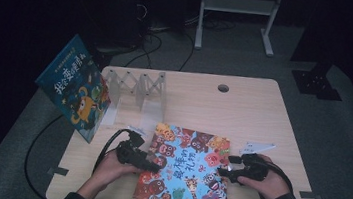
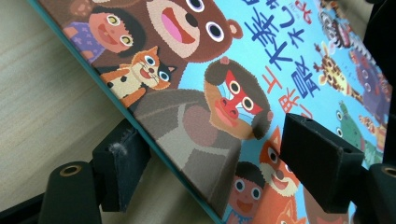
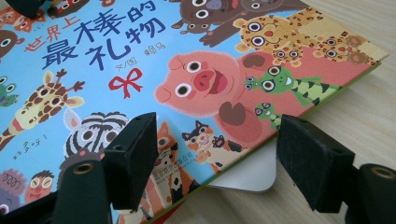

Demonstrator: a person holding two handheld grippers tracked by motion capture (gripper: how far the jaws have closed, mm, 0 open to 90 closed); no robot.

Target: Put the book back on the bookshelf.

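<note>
A picture book [image 1: 186, 168] with cartoon animals on a blue cover lies at the table's front middle. My left gripper [image 1: 154, 167] sits at the book's left edge. In the left gripper view the book [image 2: 233, 70] edge runs between the wide jaws of my left gripper [image 2: 219, 158], one jaw by the table side and one over the cover, and neither presses it. My right gripper [image 1: 221, 172] is at the right edge. There the book [image 3: 187, 70] corner lies between the jaws of my right gripper [image 3: 222, 158], which stand open.
A second blue book [image 1: 75, 85] leans at the table's left edge beside a clear zigzag rack [image 1: 135, 87]. A white sheet [image 3: 252, 175] shows under the picture book's corner. The table has a cable hole [image 1: 223, 88] at the back. A white frame [image 1: 238, 6] stands behind.
</note>
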